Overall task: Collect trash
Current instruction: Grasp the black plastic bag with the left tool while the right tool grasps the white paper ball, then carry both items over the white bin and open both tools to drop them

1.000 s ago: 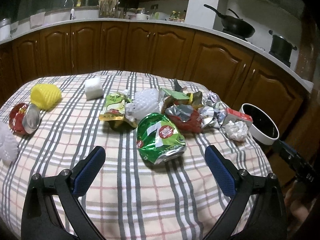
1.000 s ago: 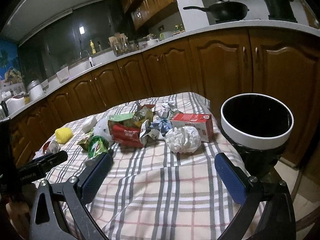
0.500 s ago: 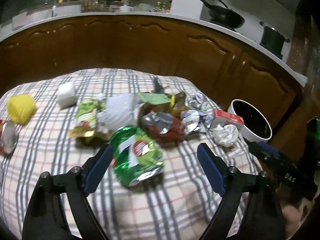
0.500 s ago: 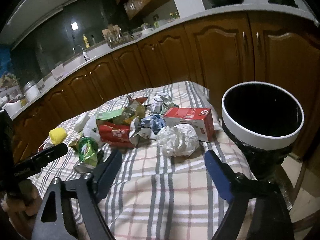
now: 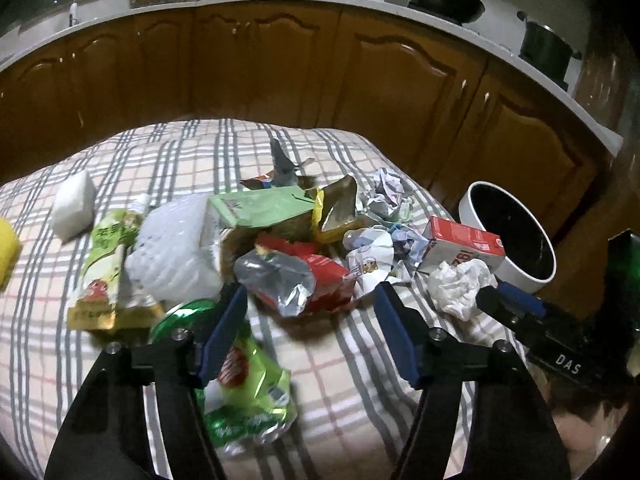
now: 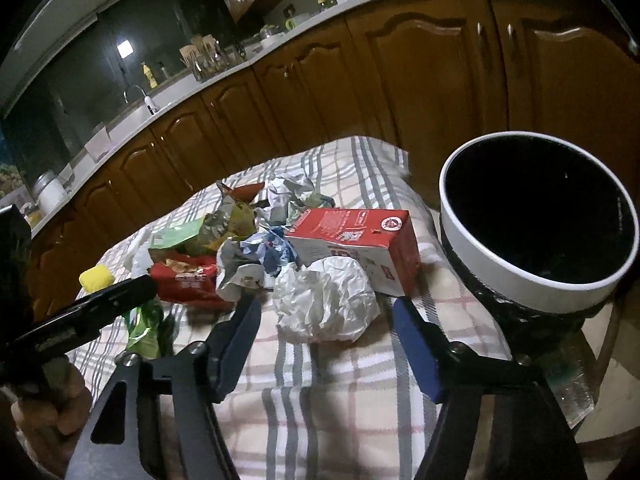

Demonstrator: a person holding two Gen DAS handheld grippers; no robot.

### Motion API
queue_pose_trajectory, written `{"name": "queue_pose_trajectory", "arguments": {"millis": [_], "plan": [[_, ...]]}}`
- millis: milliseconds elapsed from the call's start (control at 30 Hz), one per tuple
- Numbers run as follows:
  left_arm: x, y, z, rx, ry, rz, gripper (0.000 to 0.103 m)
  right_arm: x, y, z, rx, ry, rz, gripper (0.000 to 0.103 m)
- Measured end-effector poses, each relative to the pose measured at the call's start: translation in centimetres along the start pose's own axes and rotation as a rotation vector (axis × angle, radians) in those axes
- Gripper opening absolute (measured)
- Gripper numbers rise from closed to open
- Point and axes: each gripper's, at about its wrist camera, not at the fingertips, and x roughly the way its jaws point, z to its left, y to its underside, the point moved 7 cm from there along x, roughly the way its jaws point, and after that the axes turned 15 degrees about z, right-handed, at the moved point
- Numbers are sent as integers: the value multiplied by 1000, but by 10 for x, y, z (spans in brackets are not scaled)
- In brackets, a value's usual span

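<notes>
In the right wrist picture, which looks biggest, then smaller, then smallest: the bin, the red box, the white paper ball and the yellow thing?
1. Bin, though it is nearest the camera.
2. Red box and white paper ball look about alike, so no ranking between them.
3. Yellow thing, smallest, but also farthest away.

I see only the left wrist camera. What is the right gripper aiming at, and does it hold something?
Observer: It holds nothing. The right gripper has its jaws closing around the crumpled white paper ball, pads not yet touching it.
Operator: What is under the white rim of the bin?
Observer: Below the rim of the bin a black liner bag is bunched up.
</notes>
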Motion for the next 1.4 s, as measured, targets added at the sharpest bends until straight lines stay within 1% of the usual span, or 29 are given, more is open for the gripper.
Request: {"name": "queue_pose_trajectory", "arguments": {"millis": [33,67,100,133,167,200,233,300,333,400,467,500,700,867,1100,1200,1400], "plan": [[3,-1,-1,4,3,6,59,3,-1,-1,3,-6,8,62],[5,-1,-2,8,6,12,53,6,-1,-1,6,-12,16,60],[8,-2,-3,12,11,21,49,8,-1,-2,8,-13,22,57],[12,-2,-5,18,18,31,41,10,-1,-2,8,-9,25,53],[14,-2,-5,20,20,37,30,11,-1,-1,7,-8,26,51],[16,-2,-6,21,28,45,19,10,-2,-2,7,-11,25,46],[18,-2,-7,21,41,50,17,10,-2,-2,5,-11,24,44],[17,-1,-8,21,58,46,12,9,-1,-2,-3,-10,23,34],[15,0,-9,25,59,41,10,8,0,-2,-7,-8,22,33],[11,2,-12,35,65,32,3,6,2,0,-17,-9,21,28],[6,5,-15,43,67,25,3,2,5,2,-19,-16,18,7],[3,7,-17,47,70,20,3,-1,6,2,-23,-15,14,8],[-17,14,-25,66,88,-5,2,-14,11,5,-41,-22,-2,7],[-27,13,-37,89,115,-16,2,-31,11,3,-45,-21,-35,7],[-37,3,-72,161,164,-36,2,-64,3,-17,-16,-2,-98,7],[-40,-4,-89,193,184,-43,2,-78,-1,-32,3,21,-127,7],[-38,-13,-126,259,212,-48,2,-93,-6,-65,59,55,-157,7]]}}
